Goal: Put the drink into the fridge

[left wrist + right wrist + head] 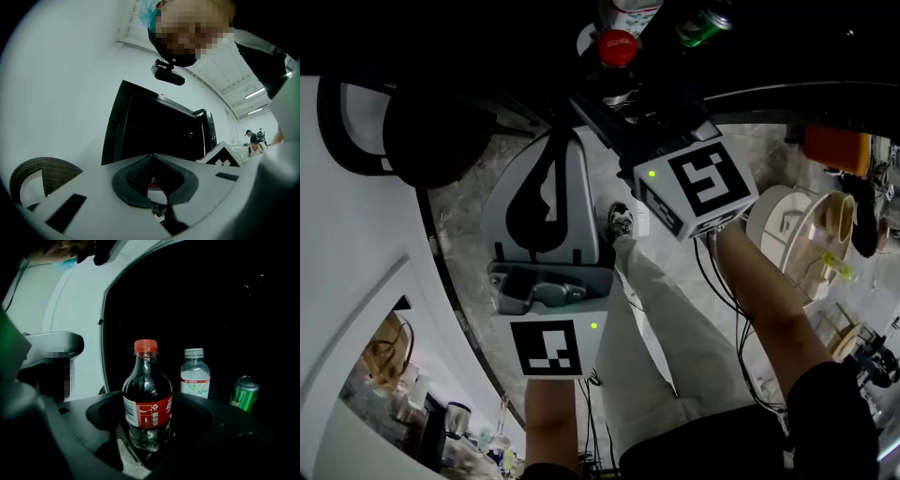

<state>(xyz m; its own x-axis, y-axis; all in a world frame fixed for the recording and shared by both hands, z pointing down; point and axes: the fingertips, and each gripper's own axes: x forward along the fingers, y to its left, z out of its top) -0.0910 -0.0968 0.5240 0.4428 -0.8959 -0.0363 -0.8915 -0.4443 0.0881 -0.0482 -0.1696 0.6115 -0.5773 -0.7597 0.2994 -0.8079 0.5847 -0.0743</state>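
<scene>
— Head view first. Where to find the cola bottle [617, 54]?

— Up top, red cap showing, clenched between the fingers of the right gripper [619, 89]. Just past it, a water bottle [633, 9] and a green can [703, 26] in the dark.

— And the left gripper [555, 155]?

— Lower and to the left, above the mottled floor [469, 216], next to a white trouser leg [661, 337]. Fingers clenched shut.

— Left gripper view?

— Fingers pressed together, nothing between them. Ahead, a black cabinet [154, 133] against a white wall [61, 84].

— Right gripper view?

— Cola bottle upright, squeezed from both sides at label height. Behind it, deeper inside the dark fridge [234, 310], the water bottle, then the green can to its right, both apart from the cola. Resting on a shelf or hanging free? Cannot tell.
</scene>
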